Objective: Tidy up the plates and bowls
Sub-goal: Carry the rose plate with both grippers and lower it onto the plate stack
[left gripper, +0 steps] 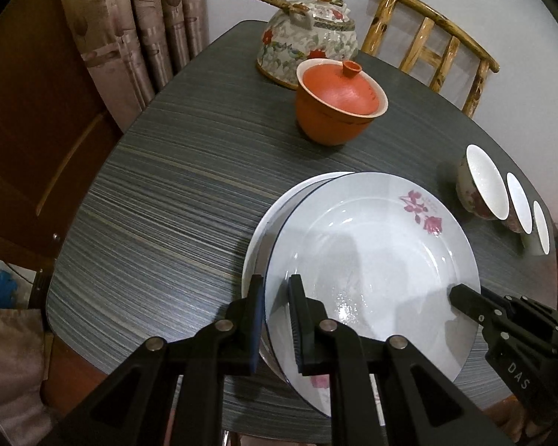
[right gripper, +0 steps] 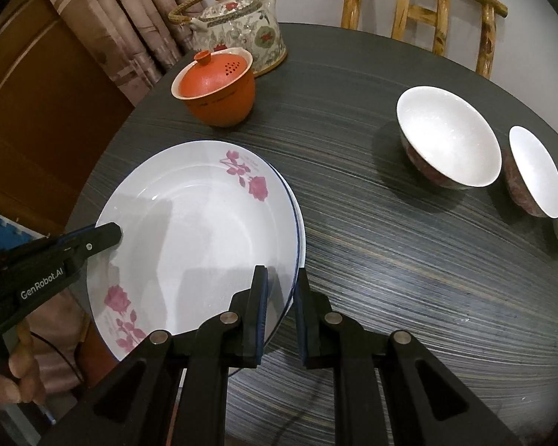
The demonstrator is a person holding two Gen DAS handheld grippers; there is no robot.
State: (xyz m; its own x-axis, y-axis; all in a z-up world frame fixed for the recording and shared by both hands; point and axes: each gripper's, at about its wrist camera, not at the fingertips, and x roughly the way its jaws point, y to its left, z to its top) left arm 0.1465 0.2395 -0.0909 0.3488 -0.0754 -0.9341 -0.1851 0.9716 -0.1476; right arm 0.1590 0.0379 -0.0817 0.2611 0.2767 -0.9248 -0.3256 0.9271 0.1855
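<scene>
A white plate with pink roses and a blue rim [left gripper: 372, 260] lies on top of another white plate [left gripper: 275, 204] on the dark striped table [left gripper: 160, 200]. My left gripper [left gripper: 277, 286] straddles the top plate's left rim, one finger on each side. My right gripper [right gripper: 281, 278] straddles the same plate's right rim [right gripper: 294, 245]; the plate [right gripper: 197, 230] fills the middle of the right wrist view. Each gripper shows in the other's view: the right gripper [left gripper: 461, 297] and the left gripper [right gripper: 108, 232]. Three white-lined bowls [right gripper: 450, 137] stand in a row at the right.
An orange lidded cup [left gripper: 338, 100] and a floral teapot [left gripper: 308, 37] with a woven handle stand at the far side of the table. A bamboo chair [left gripper: 435, 41] is behind the table. Curtains [left gripper: 130, 29] and a wooden door are at the left.
</scene>
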